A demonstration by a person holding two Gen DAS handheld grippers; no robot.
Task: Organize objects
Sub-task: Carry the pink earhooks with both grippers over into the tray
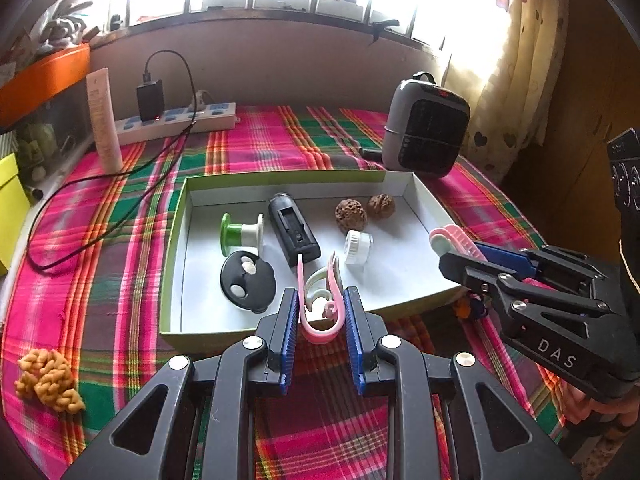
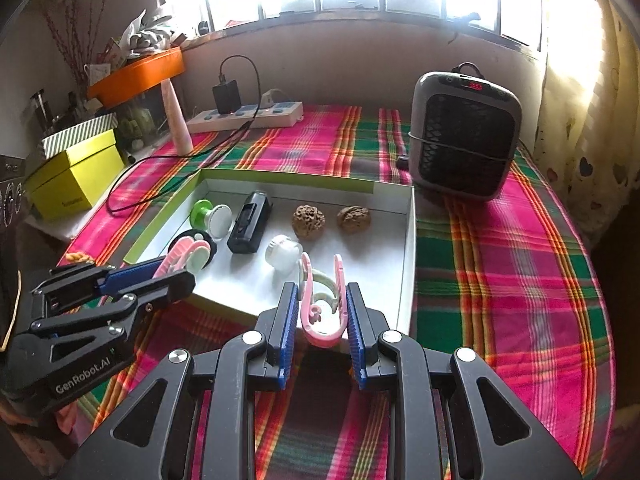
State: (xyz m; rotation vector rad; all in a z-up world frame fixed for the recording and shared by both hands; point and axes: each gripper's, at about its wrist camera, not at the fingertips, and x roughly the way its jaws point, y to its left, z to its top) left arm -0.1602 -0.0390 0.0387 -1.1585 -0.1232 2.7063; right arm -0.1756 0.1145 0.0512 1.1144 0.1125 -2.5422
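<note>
At lower centre, the left gripper [image 1: 320, 312] jaws pinch a pink clip [image 1: 320, 320]; the right gripper [image 2: 320, 312] jaws pinch another pink clip [image 2: 322, 316]. Both hang over the tray's [image 1: 176, 240] near edge, mid-frame.

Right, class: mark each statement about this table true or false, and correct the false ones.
1. The left gripper and the right gripper each hold a pink clip between their fingers. True.
2. Two walnuts lie in the box. True.
3. The heater stands inside the box. False: it stands on the tablecloth, beyond the box's far right corner.
4. The green spool lies outside the box. False: it lies inside.
5. A black charger is plugged into the power strip. True.
</note>
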